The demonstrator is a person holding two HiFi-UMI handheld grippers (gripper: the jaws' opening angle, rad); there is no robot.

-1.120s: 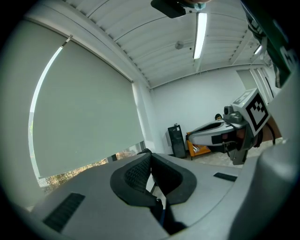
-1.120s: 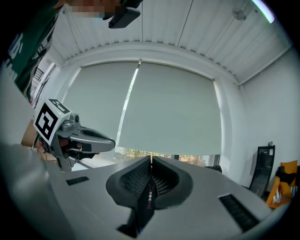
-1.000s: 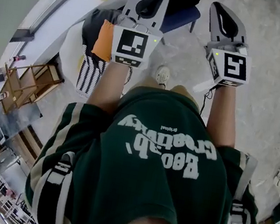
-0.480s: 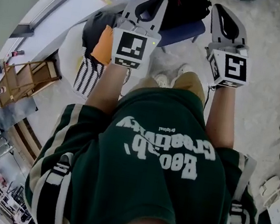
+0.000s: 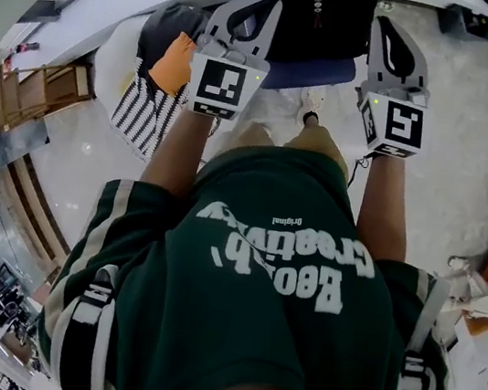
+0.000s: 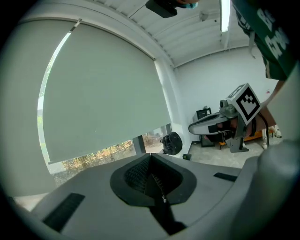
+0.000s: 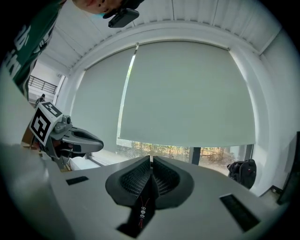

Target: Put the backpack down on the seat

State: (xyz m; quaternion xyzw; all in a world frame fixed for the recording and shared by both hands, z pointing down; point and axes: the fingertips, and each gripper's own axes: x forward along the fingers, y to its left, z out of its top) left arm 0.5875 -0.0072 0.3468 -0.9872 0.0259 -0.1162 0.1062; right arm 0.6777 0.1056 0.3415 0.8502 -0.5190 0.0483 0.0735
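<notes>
Head view: backpack [image 5: 322, 17] top offscreen

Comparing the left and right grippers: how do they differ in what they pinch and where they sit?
The left gripper pinches a black strap showing one pale dot; the right gripper pinches a red-stitched strap with three dots. In the head view the left gripper sits at the left of the backpack, the right gripper at its right. Both are shut on their straps, with the backpack between them at the blue seat.
</notes>
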